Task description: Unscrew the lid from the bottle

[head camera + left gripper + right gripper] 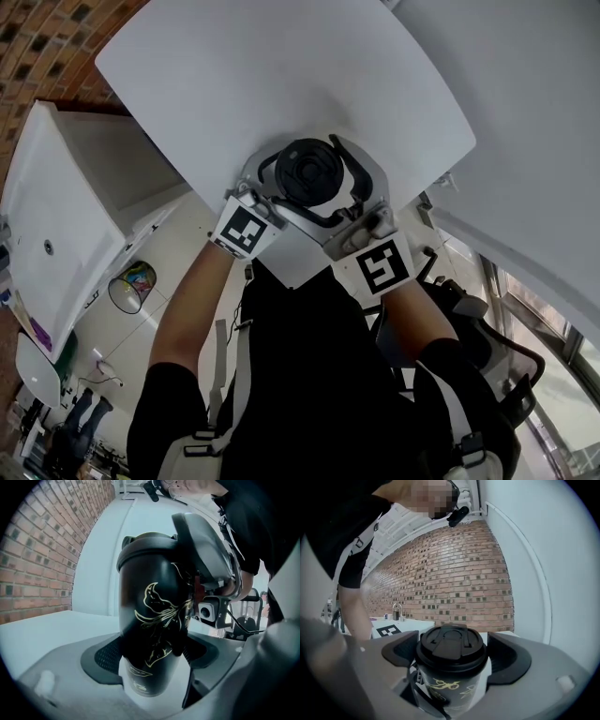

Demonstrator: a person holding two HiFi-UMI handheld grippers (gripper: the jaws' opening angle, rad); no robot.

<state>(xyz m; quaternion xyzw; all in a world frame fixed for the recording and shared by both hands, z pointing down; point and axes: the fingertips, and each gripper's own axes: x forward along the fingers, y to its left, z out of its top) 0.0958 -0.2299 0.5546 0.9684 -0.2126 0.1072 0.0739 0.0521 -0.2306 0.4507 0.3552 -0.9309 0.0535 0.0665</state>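
Note:
A black bottle (152,616) with gold line art stands on the white table (281,75), and its black lid (309,172) is on top. My left gripper (150,656) is shut on the bottle's lower body, its dark pads (101,660) pressing both sides. My right gripper (452,656) reaches in at lid height and is open. The lid (451,648) sits between its pads (401,651) with a gap on each side. From the head view both grippers come in from the near edge and surround the bottle, hiding its body.
A brick wall (454,573) rises behind the table. A white cabinet (56,216) stands to the left on the floor below. A black chair (506,366) is at the right by the person's legs. The table's near edge (291,272) lies just under the grippers.

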